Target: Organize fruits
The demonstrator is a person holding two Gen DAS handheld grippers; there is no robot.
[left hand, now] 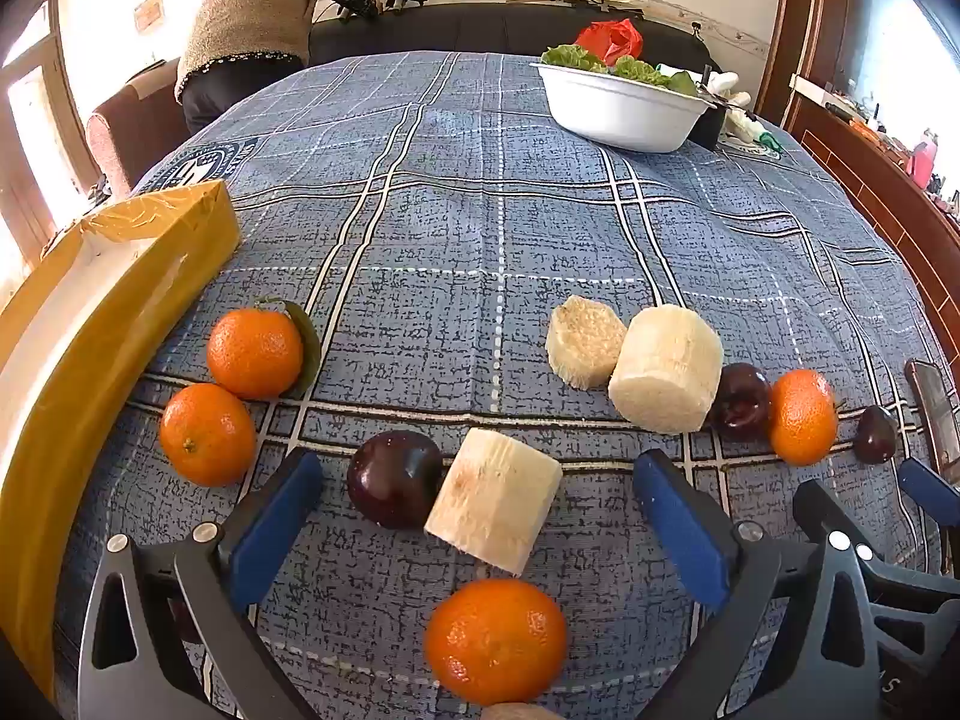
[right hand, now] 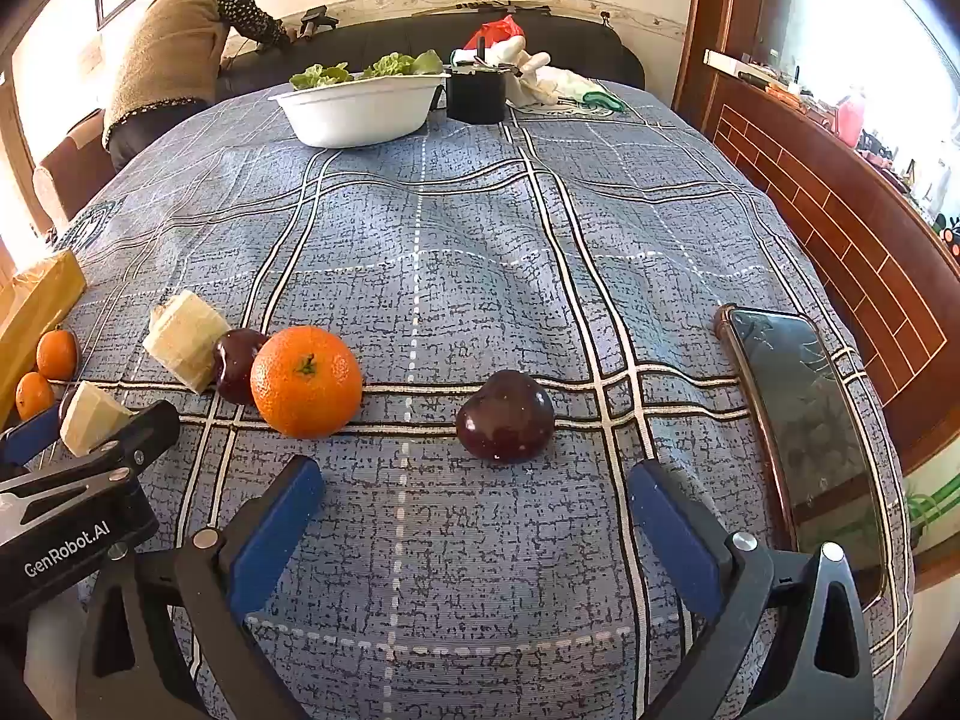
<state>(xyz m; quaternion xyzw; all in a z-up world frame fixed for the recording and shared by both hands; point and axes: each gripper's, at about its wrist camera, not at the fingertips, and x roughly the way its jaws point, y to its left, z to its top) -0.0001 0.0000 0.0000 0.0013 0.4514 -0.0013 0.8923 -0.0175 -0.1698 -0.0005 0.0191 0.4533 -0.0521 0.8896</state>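
Fruit lies on a blue plaid tablecloth (left hand: pixel 480 228). My left gripper (left hand: pixel 480 516) is open, its blue fingers either side of a dark plum (left hand: pixel 393 477) and a pale sugarcane chunk (left hand: pixel 495 498); an orange (left hand: pixel 495 639) sits low between them. Two oranges (left hand: pixel 231 396) lie left by a yellow box (left hand: pixel 90 330). Two more cane chunks (left hand: pixel 636 366), a plum (left hand: pixel 738 399), an orange (left hand: pixel 801 417) and a plum (left hand: pixel 875 435) lie right. My right gripper (right hand: pixel 477 510) is open just behind a plum (right hand: pixel 505 416), with an orange (right hand: pixel 306 381) to its left.
A white bowl of greens (left hand: pixel 624 105) and a black container (right hand: pixel 477 93) stand at the table's far side. A phone (right hand: pixel 804 420) lies at the right edge. A person (left hand: pixel 252 18) bends over a dark sofa behind the table.
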